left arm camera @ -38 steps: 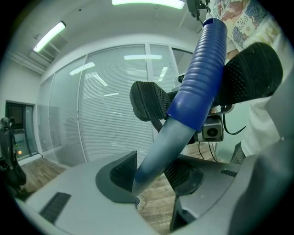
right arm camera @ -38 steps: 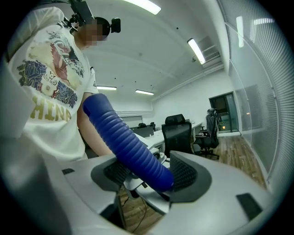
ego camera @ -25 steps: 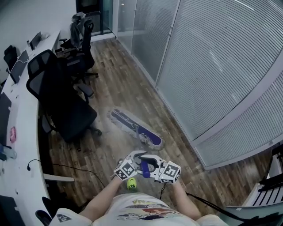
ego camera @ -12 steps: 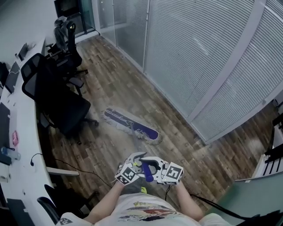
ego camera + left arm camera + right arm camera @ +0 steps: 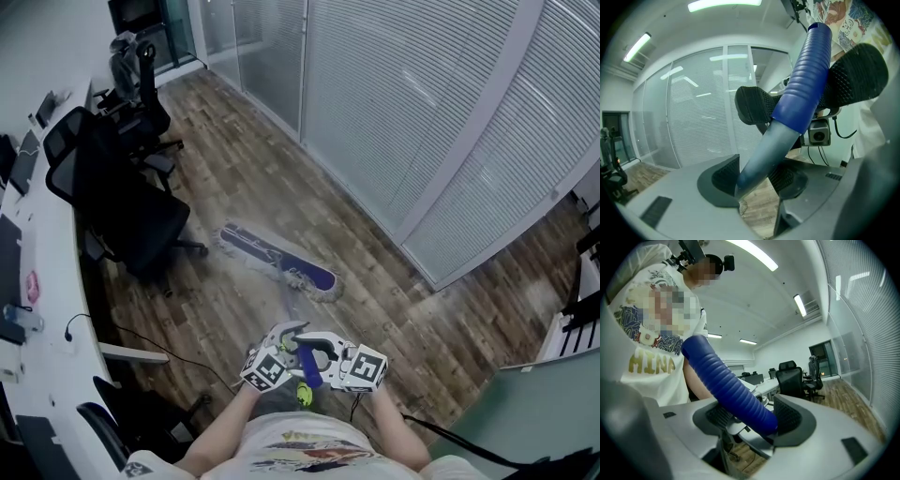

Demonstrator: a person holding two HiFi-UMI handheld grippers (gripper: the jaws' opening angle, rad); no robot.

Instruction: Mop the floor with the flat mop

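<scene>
**A:** Where's the flat mop (image 5: 277,263)?

**B:** Its head lies flat on the wood floor (image 5: 394,319), out ahead between the office chair (image 5: 131,220) and the glass wall. Dusty streaks surround it, so I'd judge the mopping midway, with most of the floor left.

**A:** And the hands?

**B:** Low by the waist, side by side. The left tool (image 5: 292,345) pinches the handle (image 5: 764,154) at its grey shaft, and the right tool (image 5: 323,354) clamps its blue grip.

From above, the room looks dim and grey. Long ceiling lights (image 5: 724,4) glow white and give most of the light. Their shine shows as pale stripes on the glass wall (image 5: 693,117). Soft dark shadow sits under the chairs (image 5: 127,220). Both gripper views bend round at the edges, with black corners. The mop handle (image 5: 806,79), close up, looks a little soft.
</scene>
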